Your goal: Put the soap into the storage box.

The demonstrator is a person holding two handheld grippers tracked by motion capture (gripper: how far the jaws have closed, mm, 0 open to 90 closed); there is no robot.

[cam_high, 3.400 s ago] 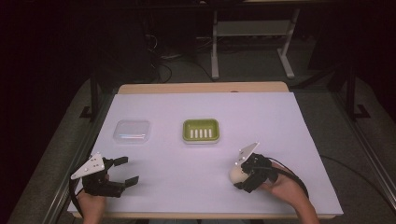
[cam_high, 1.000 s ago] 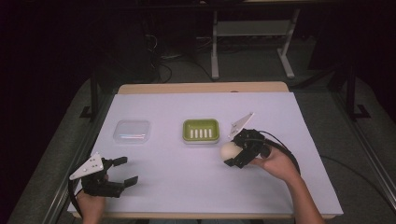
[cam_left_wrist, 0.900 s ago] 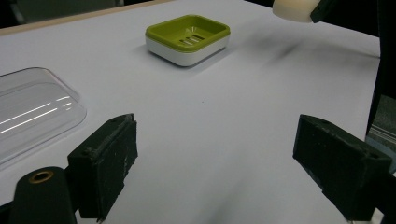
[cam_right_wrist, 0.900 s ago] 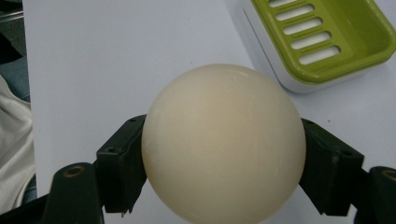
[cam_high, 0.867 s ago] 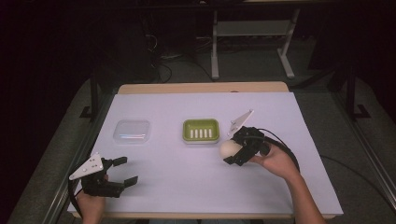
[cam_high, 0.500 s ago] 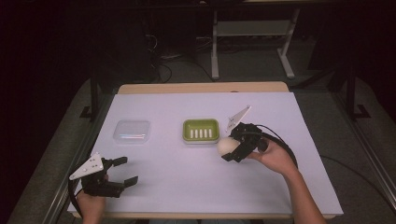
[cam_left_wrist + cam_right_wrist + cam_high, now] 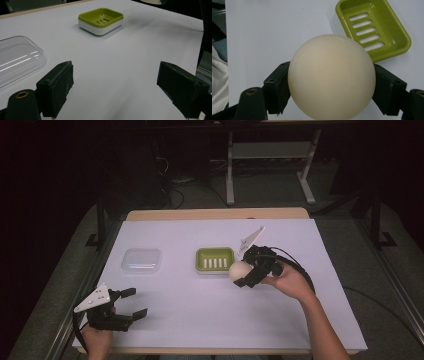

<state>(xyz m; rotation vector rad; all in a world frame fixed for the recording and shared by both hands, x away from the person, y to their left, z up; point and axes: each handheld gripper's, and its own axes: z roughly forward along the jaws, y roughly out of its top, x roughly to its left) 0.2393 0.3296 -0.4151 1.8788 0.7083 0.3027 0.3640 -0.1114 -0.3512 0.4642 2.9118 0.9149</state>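
Right gripper [image 7: 243, 274] clamps a cream ball [image 7: 239, 269] at the green soap dish's [image 7: 215, 260] right corner.

One white-covered counter [image 7: 200, 320] carries one clear plastic lid [image 7: 142, 260], partly cut off in the left gripper view, and one soap dish with five drain slots; no writing is legible anywhere. One ball sits squeezed between the right gripper's jaws, hiding most of them. Left gripper [image 7: 131, 303] rests near the counter's front left corner, jaws spread wide, holding nothing.
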